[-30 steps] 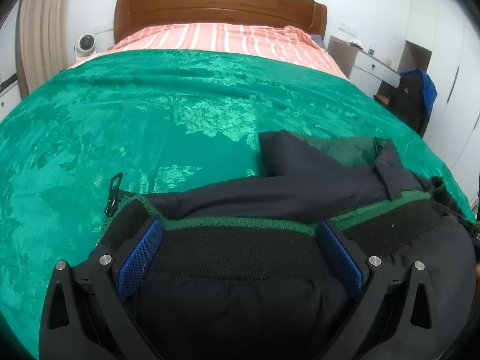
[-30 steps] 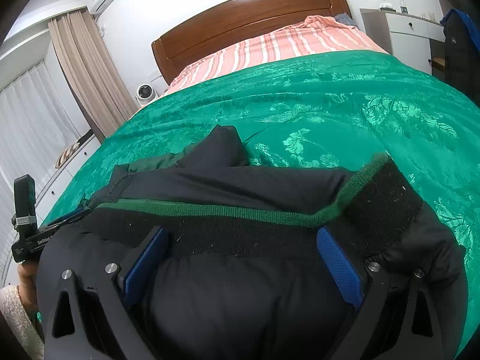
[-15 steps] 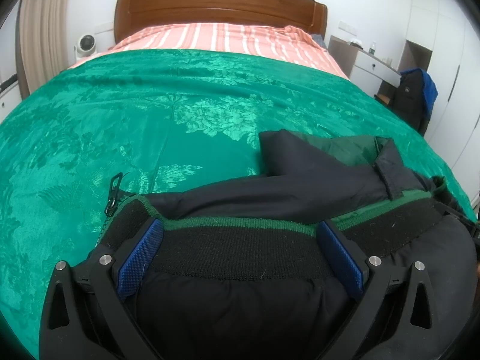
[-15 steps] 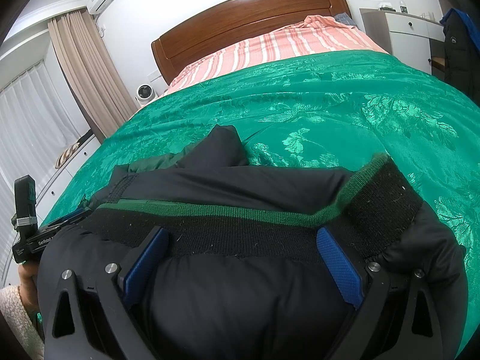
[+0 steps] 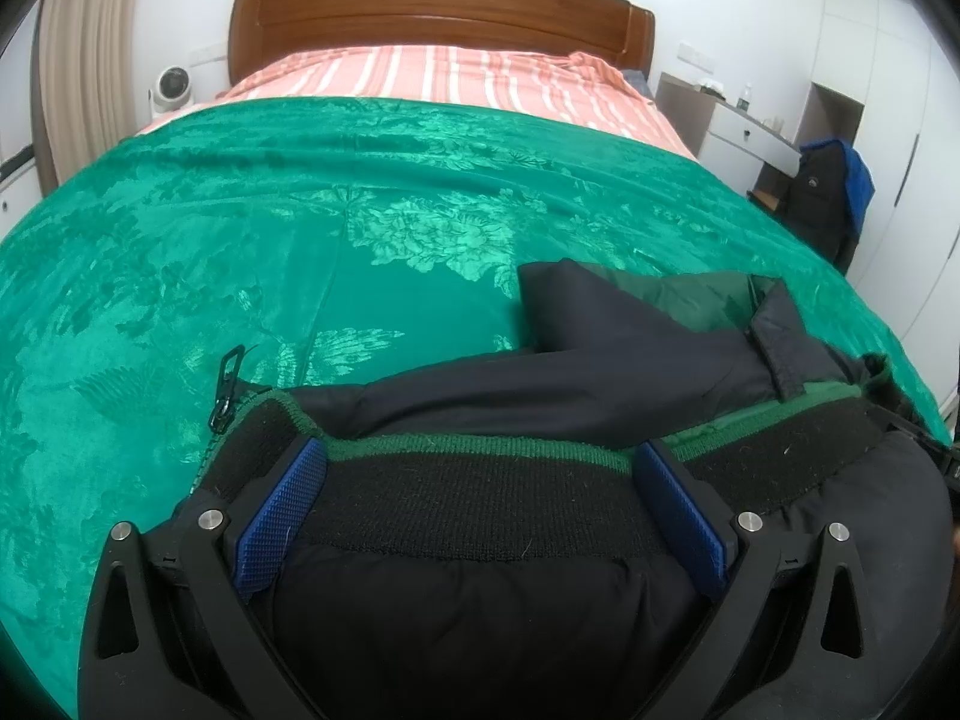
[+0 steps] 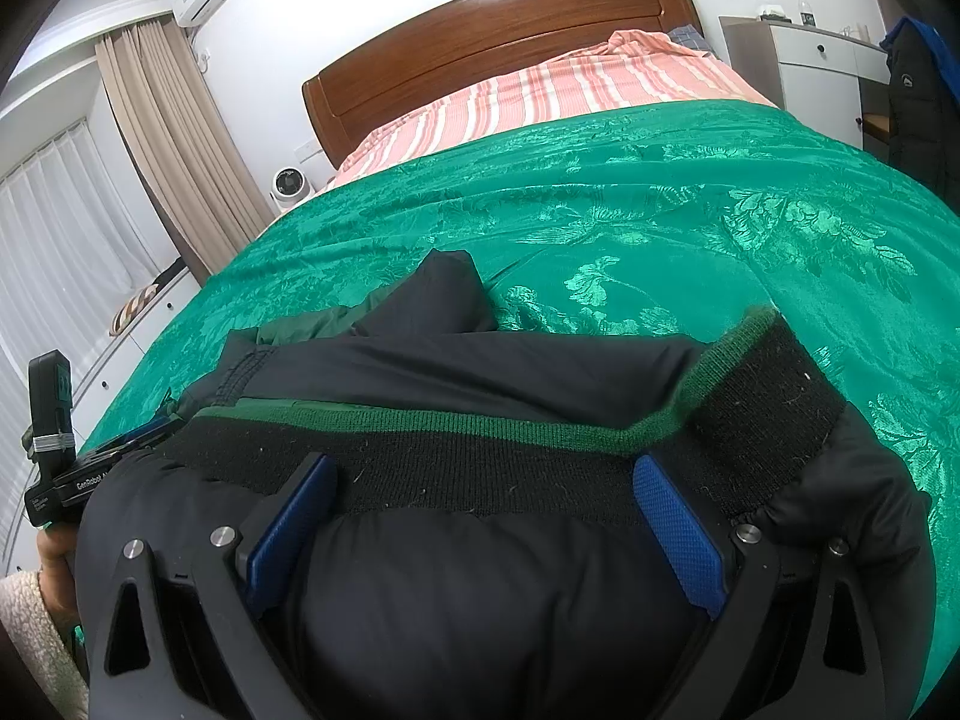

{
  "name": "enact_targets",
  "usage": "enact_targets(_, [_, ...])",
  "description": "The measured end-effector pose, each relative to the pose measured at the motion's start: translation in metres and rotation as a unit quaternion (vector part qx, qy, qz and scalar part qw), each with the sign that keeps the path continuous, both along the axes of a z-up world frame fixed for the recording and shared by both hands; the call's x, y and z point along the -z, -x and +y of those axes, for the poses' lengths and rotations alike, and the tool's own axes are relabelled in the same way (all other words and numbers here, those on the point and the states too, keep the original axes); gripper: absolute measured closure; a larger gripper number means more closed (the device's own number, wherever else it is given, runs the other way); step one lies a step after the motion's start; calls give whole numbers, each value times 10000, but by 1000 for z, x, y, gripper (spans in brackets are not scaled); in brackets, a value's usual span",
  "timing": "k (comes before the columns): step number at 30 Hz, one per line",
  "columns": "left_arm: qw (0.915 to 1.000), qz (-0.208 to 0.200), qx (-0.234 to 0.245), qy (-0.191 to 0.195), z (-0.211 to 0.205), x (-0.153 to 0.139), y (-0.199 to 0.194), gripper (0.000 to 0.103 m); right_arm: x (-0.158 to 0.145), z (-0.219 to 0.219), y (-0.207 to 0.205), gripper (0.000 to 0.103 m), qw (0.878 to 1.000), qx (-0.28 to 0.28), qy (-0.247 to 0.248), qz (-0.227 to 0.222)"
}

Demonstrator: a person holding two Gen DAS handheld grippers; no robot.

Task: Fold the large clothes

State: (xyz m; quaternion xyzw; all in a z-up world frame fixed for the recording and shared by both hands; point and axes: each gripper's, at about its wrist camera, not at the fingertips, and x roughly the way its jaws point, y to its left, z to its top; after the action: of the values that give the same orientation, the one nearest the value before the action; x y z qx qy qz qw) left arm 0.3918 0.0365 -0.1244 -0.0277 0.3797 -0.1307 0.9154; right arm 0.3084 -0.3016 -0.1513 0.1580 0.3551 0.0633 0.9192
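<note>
**Both grippers spread wide around the jacket hem**

So I've got two tongs going, one in each hand. My left gripper (image 5: 480, 510) has its two blue textured pads (image 5: 279, 516) spread far apart, and the black ribbed hem band with the green edge (image 5: 480, 498) of the puffy black padded jacket (image 5: 480, 630) runs straight across the gap between them. The pads sit against the fabric on either side, but the jaws are wide, so it's released, not pinching anything.

Same deal on the right gripper (image 6: 480, 516): two blue pads, well apart, the ribbed band stretched between them and the bulging black jacket body filling the space below. Also released, just resting on the cloth.

Both grippers point forward over the bed toward the brown wooden headboard (image 5: 432, 6), angled down onto the jacket. In the right wrist view I can see my left hand (image 6: 54, 558) at the left edge, wrapped around the black handle of the other tool, with a fluffy cream sleeve (image 6: 24, 618) below it.

The jacket lies bunched at the near end of the shiny green floral bedspread (image 5: 210, 252), one dark sleeve (image 5: 600, 324) folded across the top with some green lining showing behind it. One black zipper pull (image 5: 227, 384) sticks out at the hem's left end, lying on the bedspread. Beyond that there's one pink-and-white striped sheet (image 5: 432, 72) up by the headboard.
</note>
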Motion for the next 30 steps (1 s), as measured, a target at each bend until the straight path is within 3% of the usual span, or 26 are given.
enact_targets(30, [9995,205,-53,-251,-7,-4,-3,0,1,0,0,6,10000,18,-15,-37])
